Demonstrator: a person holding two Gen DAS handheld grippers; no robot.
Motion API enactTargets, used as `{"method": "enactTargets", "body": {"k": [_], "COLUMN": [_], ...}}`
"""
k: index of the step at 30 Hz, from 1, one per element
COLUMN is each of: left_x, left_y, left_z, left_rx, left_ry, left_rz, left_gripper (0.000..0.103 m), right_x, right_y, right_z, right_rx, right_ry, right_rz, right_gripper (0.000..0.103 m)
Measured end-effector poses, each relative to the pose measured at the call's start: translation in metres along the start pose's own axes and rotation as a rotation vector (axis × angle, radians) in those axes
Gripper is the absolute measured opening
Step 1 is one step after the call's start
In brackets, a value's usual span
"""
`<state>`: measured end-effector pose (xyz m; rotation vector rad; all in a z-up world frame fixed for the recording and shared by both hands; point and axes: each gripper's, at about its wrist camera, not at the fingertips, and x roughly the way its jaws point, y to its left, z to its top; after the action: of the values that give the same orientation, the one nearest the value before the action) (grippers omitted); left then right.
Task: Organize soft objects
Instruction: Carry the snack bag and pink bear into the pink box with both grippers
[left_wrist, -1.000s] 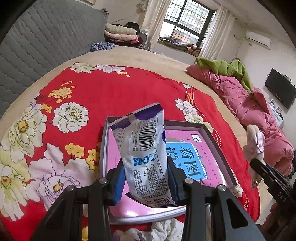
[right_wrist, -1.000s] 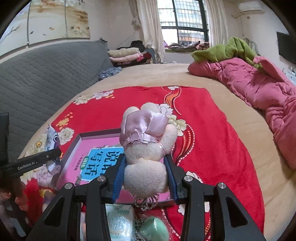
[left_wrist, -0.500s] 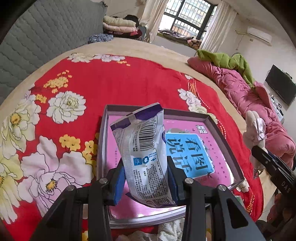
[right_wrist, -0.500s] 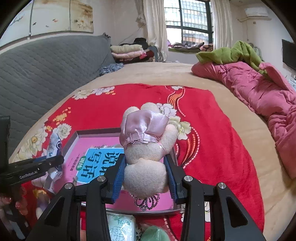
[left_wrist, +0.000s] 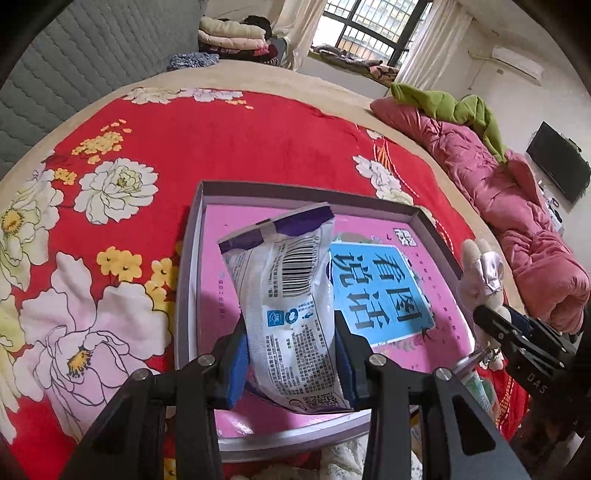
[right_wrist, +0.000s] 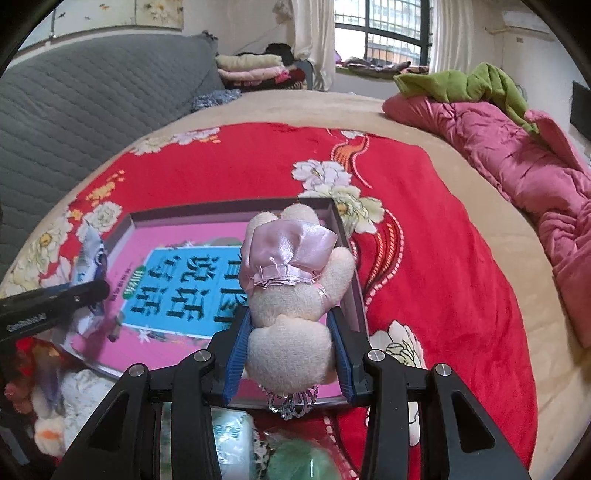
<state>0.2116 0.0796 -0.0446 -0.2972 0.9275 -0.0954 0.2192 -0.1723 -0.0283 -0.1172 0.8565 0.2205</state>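
My left gripper (left_wrist: 291, 354) is shut on a white and purple soft packet (left_wrist: 284, 291) with a barcode, held upright over the near left part of a shallow box (left_wrist: 188, 266) with a pink floor. My right gripper (right_wrist: 290, 352) is shut on a cream plush toy (right_wrist: 295, 291) in a pink satin dress, hanging over the box's near right corner (right_wrist: 354, 295). The plush (left_wrist: 482, 273) and the right gripper show at the right of the left wrist view. The packet (right_wrist: 88, 258) shows at the left of the right wrist view.
The box lies on a red flowered blanket (left_wrist: 221, 144) on a beige bed. A pink quilt (right_wrist: 517, 162) with a green garment (right_wrist: 465, 83) fills the right side. More soft items lie below the box, a pale green pack (right_wrist: 232, 435) and a white plush (right_wrist: 79, 391).
Both grippers have sunk toward the box with their loads still held. The box now looks larger and nearer in both views.
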Motion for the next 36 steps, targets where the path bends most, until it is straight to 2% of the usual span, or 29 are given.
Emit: {"method": "enactTargets", "body": {"k": [19,26,36], "left_x": [0.008,0.009,0.009], "left_y": [-0.002,-0.001,0.001], "left_z": [-0.004,-0.004,-0.004], "left_rx": [0.053,0.046,0.041], "left_ry": [0.03,0.034,0.037], "left_rz": [0.059,0.056,0.057], "left_gripper": [0.041,0.041,0.041], "right_x": [0.017,0.022,0.0], "right_y": [-0.001,0.002,-0.002], "right_z": [-0.007,-0.009,-0.011], "right_rx": [-0.003,-0.017,-0.032], "right_ry": [0.039,0.036,0.055], "right_rz": [-0.036,-0.06,-0.057], "right_gripper": [0.042,0.044,0.048]}}
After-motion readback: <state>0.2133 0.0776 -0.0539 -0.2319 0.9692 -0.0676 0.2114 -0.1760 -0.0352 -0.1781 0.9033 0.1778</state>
